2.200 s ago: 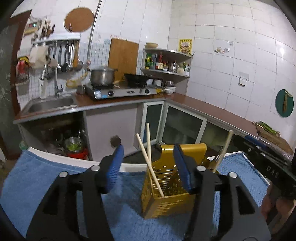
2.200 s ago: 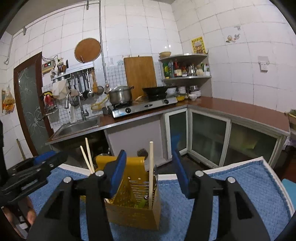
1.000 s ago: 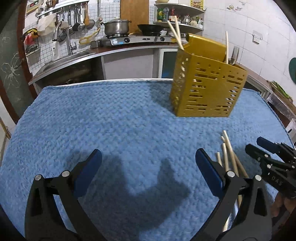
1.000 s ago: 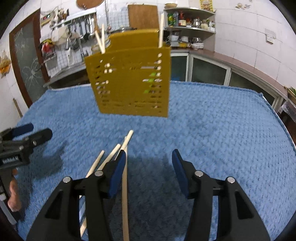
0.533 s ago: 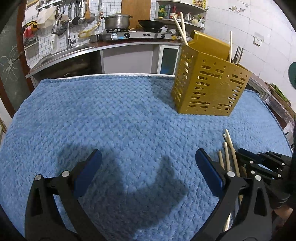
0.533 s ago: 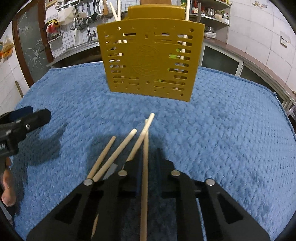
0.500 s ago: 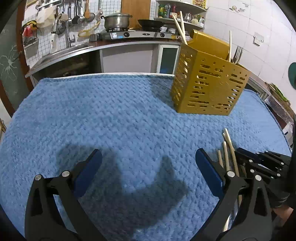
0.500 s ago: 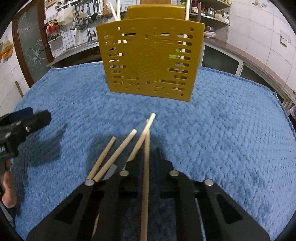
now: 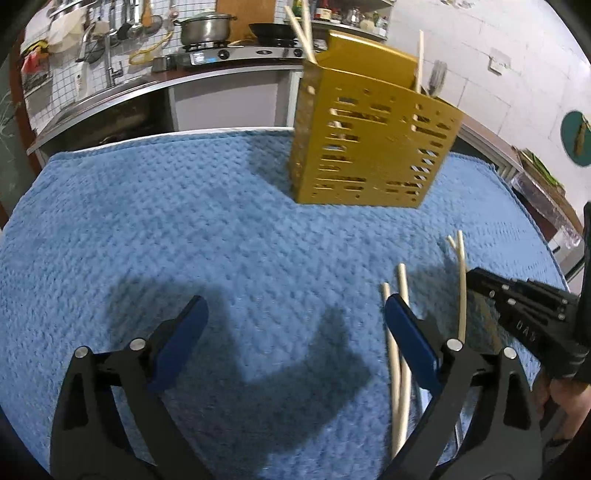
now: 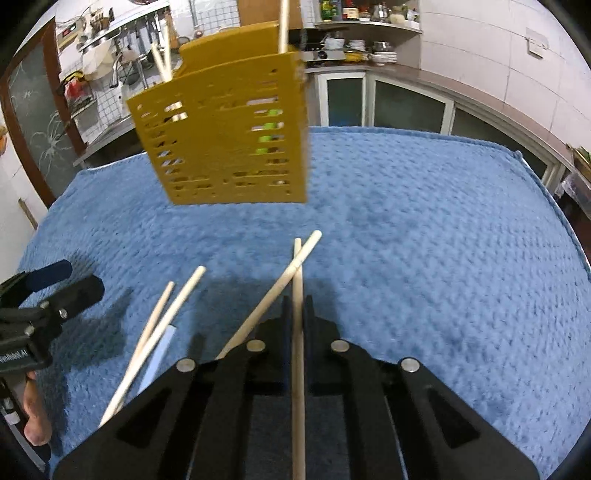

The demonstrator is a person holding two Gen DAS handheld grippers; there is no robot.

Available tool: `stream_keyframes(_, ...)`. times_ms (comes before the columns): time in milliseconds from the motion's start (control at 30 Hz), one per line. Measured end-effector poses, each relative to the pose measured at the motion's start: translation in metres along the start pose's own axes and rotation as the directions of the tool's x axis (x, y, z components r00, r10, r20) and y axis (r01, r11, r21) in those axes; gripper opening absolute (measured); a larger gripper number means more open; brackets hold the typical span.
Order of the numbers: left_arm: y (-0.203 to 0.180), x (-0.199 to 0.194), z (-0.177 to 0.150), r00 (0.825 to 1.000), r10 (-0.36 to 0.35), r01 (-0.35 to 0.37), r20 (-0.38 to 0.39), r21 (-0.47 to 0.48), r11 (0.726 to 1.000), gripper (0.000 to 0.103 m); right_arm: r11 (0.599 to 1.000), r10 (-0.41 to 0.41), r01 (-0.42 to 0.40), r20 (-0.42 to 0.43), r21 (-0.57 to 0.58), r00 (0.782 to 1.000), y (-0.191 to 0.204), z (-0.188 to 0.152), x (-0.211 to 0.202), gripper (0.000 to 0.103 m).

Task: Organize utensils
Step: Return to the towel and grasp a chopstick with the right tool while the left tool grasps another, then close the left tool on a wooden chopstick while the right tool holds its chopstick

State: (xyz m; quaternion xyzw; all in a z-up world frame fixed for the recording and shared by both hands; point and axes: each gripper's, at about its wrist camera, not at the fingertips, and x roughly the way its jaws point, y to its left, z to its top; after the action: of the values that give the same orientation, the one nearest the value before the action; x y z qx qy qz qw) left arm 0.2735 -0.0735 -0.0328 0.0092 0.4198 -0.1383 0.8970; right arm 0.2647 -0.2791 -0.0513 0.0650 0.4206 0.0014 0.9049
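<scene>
A yellow slotted utensil holder (image 9: 369, 147) stands on the blue towel (image 9: 184, 229) with chopsticks and a fork in it; it also shows in the right wrist view (image 10: 229, 136). My right gripper (image 10: 296, 310) is shut on a wooden chopstick (image 10: 297, 354) that points toward the holder. Another chopstick (image 10: 269, 291) crosses it, and two more (image 10: 162, 321) lie to the left. My left gripper (image 9: 295, 314) is open and empty over the towel; loose chopsticks (image 9: 400, 350) lie by its right finger. The right gripper (image 9: 517, 306) shows at the right of the left wrist view.
A flat metal utensil (image 10: 157, 354) lies under the left pair of chopsticks. Behind the table are a counter with sink, stove and pot (image 9: 205, 27), and glass-fronted cabinets (image 10: 406, 103). The left gripper (image 10: 40, 299) shows at the left edge of the right wrist view.
My right gripper has closed on one chopstick and lifted its tip slightly off the towel. Both views have shifted closer to the holder. My left gripper stays open.
</scene>
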Motion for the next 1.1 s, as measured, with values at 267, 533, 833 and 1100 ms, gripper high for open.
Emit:
stream_keyframes(267, -0.024, 0.017, 0.001, 0.996, -0.054, 0.057, -0.072, 0.031, 0.998, 0.055, 1.000, -0.011, 0.012, -0.028, 0.022, 1.000, -0.021, -0.003, 0.005, 0.006)
stream_keyframes(533, -0.043, 0.026, 0.002, 0.989, -0.082, 0.091, -0.126, 0.062, 0.994, 0.023, 1.000, -0.006, 0.007, -0.034, 0.028, 0.999, -0.026, -0.005, 0.008, 0.006)
stream_keyframes(833, -0.058, 0.038, 0.002, 0.984, -0.059, 0.076, -0.165, 0.093, 0.993, 0.022, 0.999, -0.003, 0.006, -0.072, 0.043, 0.997, -0.027, 0.000, 0.013, 0.006)
stream_keyframes(1100, -0.058, 0.046, 0.012, 0.983, -0.042, 0.055, -0.181, 0.071, 0.996, 0.009, 0.999, -0.022, 0.028, -0.152, 0.036, 0.988, -0.022, 0.022, 0.028, 0.008)
